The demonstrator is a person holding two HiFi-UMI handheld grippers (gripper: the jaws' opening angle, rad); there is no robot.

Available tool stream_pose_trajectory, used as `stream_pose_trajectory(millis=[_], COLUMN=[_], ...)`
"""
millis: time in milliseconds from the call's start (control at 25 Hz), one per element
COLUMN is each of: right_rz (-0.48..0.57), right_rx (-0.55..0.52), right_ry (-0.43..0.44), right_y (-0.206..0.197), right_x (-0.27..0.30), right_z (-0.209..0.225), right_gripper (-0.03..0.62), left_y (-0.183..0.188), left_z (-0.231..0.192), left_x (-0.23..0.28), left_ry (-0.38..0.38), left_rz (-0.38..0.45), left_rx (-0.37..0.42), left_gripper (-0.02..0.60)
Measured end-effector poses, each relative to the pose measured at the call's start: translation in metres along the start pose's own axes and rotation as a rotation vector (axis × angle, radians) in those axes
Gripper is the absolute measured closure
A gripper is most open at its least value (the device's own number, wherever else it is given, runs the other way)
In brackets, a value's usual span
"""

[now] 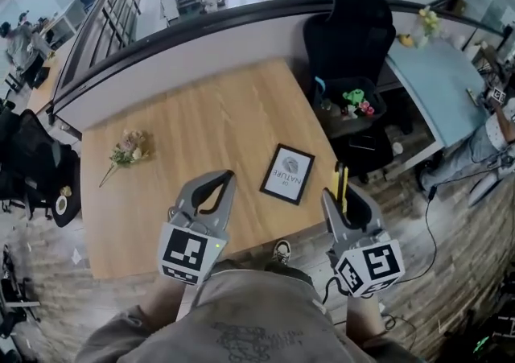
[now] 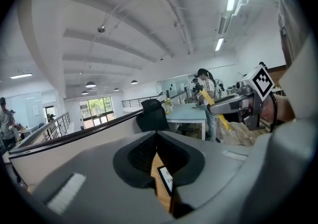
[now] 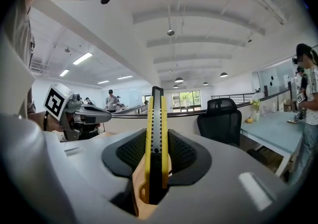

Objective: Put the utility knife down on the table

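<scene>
our right gripper (image 3: 156,166) is pinching the utility knife (image 3: 156,138). its yellow body stands between the two jaws, and its tip points out past them toward 12 o'clock. the knife is held in the air, not lying on the wooden table (image 1: 209,128), and in the head view it sits by the table's near right corner. our left gripper (image 1: 216,192) hovers over the near edge of the table with its jaw tips pressed together and nothing between them. a black picture frame (image 1: 287,174) lies flat on the table at about 1 o'clock from the left gripper. a small flower sprig (image 1: 129,150) lies at 10 o'clock, well apart. a black office chair (image 1: 348,31) stands beyond the table's far right corner.
</scene>
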State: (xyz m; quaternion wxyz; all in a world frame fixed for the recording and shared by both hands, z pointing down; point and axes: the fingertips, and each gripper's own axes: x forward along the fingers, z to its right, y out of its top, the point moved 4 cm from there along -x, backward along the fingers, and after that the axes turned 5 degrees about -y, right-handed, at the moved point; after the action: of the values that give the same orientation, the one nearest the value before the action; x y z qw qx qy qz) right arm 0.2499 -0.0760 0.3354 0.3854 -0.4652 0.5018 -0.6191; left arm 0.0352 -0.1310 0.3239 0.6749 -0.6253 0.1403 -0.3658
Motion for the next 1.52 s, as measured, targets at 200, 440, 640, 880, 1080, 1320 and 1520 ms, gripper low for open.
stream_pose_trajectory(millis=[200,440,640,880,1080,1320,1520], right_rz=[0.003,-0.001,-0.008,0.021,-0.033,-0.056,-0.052], right_rx=[-0.006,0.003,0.012,0.025,0.024,0.028,0.003], right_ry=[0.057,0.097,0.116,0.129,0.111,0.113,0.074], right_y=[0.008,0.009,0.007,0.011,0.008,0.003,0.008], right_x=[0.021,0.043,0.061,0.082,0.094,0.108,0.129], right_z=[0.035,0.059,0.065,0.059,0.052,0.044,0.051], right_gripper=[0.457,0.457,0.457,0.457,0.457,0.457,0.457], left_y=[0.007,0.01,0.006,-0.013,-0.015,-0.024,-0.023], left_z=[0.0,-0.007,-0.015,-0.033,-0.05,-0.068,-0.077], left_x=[0.026,0.047,0.05,0.053,0.059,0.067,0.075], left_ry=[0.066,0.113,0.134,0.129,0.104,0.107,0.044], left_rz=[-0.019,-0.036,-0.054,-0.095,-0.09,-0.09,-0.072], left_rx=[-0.033,-0.027,-0.032,-0.066,-0.07,-0.093,-0.089], left_gripper=[0.581,0.581,0.581,0.581,0.581,0.581,0.581])
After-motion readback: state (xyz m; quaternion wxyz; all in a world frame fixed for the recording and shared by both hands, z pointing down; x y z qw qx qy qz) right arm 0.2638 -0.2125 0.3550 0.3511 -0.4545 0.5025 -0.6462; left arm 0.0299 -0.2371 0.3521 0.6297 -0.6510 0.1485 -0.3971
